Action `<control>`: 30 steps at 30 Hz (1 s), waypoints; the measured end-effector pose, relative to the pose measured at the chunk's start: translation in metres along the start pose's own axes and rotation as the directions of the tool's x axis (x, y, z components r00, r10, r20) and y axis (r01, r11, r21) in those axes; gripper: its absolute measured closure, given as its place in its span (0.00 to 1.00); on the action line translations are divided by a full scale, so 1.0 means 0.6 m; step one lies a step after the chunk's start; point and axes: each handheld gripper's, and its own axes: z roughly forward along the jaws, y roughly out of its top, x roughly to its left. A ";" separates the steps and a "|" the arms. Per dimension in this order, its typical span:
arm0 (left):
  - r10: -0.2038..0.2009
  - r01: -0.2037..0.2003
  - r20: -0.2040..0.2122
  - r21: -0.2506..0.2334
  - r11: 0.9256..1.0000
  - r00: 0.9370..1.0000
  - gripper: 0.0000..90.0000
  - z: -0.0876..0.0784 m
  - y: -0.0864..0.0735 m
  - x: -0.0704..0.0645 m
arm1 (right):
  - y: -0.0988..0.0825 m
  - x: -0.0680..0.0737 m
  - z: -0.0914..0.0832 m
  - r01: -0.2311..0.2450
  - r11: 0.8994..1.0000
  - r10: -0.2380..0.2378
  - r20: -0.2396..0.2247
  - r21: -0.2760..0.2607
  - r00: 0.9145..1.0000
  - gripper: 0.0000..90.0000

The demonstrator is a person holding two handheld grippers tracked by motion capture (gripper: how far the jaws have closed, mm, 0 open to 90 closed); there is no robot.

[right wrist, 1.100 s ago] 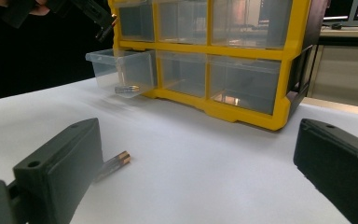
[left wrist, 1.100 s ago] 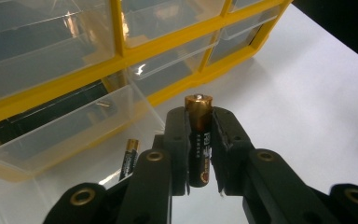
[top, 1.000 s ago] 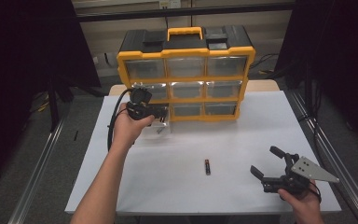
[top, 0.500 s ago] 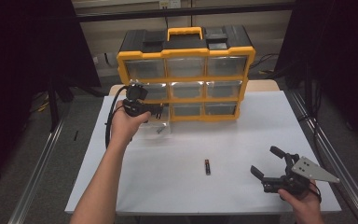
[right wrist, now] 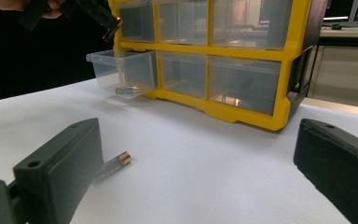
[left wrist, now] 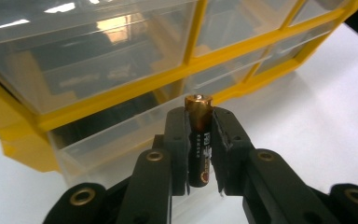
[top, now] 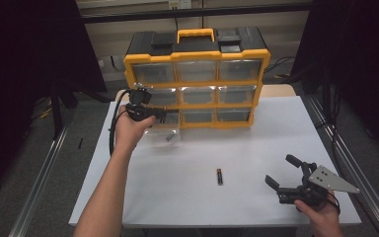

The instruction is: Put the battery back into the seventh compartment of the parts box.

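The left tongs (left wrist: 200, 154) are clamped on a battery (left wrist: 199, 140), which stands upright between the pads with its copper end poking above them. Just beyond it is the pulled-out clear drawer (top: 163, 133) at the lower left of the yellow organizer (top: 195, 79); a second battery (right wrist: 127, 89) lies inside it. The right tongs (top: 282, 173) rest apart at the table's (top: 256, 143) near right corner, gripping nothing. A third battery (top: 219, 176) lies on the table to their left.

Battery (left wrist: 199, 140), black with copper end: pale lettering is running along its casing but is staying too small and blurred to read; nothing legible is showing on the yellow drawer cabinet (top: 196, 54).
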 end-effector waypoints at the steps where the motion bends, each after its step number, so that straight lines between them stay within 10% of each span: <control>1: 0.005 -0.005 -0.008 -0.002 1.000 1.000 0.86 0.002 0.000 0.002 | 0.000 0.000 0.000 -0.001 1.000 0.001 -0.001 0.000 1.000 0.01; 14: -0.012 0.013 -0.015 0.008 1.000 1.000 0.84 0.023 -0.011 0.006 | 0.000 0.000 0.000 0.000 1.000 0.000 0.000 0.000 1.000 0.01; 30: 0.019 -0.018 0.070 -0.020 1.000 0.997 0.45 0.013 -0.037 -0.021 | 0.000 0.000 0.000 0.003 1.000 -0.003 -0.004 0.002 1.000 0.01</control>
